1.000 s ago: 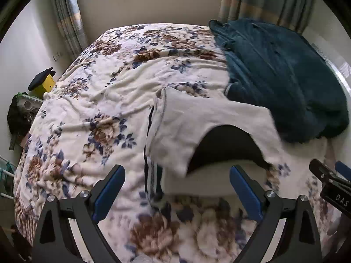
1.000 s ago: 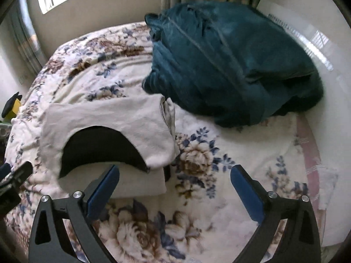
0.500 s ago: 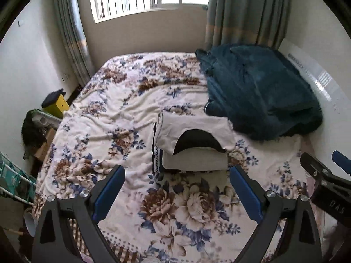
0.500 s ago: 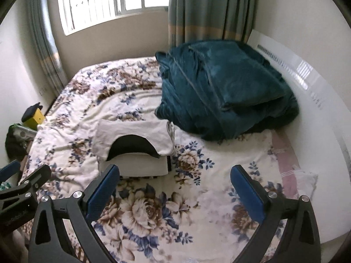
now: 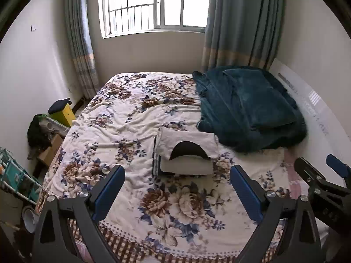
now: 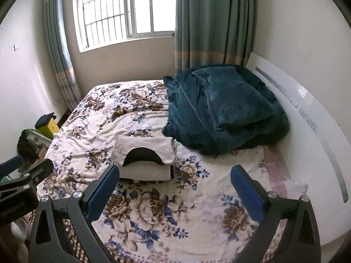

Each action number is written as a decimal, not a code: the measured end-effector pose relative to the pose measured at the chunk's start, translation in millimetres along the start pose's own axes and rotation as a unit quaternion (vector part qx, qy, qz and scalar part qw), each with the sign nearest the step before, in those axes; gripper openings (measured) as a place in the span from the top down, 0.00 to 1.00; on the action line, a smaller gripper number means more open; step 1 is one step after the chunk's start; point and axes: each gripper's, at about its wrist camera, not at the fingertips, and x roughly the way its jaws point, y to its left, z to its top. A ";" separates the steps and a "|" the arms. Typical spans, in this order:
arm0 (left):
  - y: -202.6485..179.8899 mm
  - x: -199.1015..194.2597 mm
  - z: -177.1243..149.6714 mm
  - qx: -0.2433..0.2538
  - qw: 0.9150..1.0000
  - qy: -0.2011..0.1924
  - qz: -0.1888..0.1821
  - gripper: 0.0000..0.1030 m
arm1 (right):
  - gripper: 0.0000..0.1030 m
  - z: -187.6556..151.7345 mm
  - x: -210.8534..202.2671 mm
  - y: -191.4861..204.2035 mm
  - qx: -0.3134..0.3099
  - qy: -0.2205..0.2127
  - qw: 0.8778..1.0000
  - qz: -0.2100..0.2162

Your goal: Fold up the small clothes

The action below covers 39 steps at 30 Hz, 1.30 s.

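A folded white garment with a black patch (image 5: 186,146) lies on top of a small stack of folded clothes in the middle of the floral bed (image 5: 122,118); it also shows in the right wrist view (image 6: 143,148). My left gripper (image 5: 177,186) is open and empty, held well back above the foot of the bed. My right gripper (image 6: 175,186) is open and empty, also well back from the stack. Each gripper's side shows in the other's view.
A heaped teal blanket (image 5: 248,107) lies at the bed's right, against a white headboard (image 6: 307,118). Boxes, a yellow item (image 5: 62,112) and clutter stand on the floor left of the bed. A window and curtains are at the far wall.
Both grippers have pulled far back and up from the folded stack, from close over it to the foot of the bed. Both stayed open and empty.
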 end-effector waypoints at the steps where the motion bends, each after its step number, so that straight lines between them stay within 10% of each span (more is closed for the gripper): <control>1: -0.9 -3.4 -1.7 0.002 1.000 -0.003 0.010 0.00 | 0.00 0.4 -3.6 -1.8 0.001 0.000 1.000 0.002; 39: -8.6 -40.4 -17.3 0.004 1.000 -0.005 0.027 0.00 | 0.00 -11.1 -40.8 -9.3 -0.009 0.000 1.000 0.004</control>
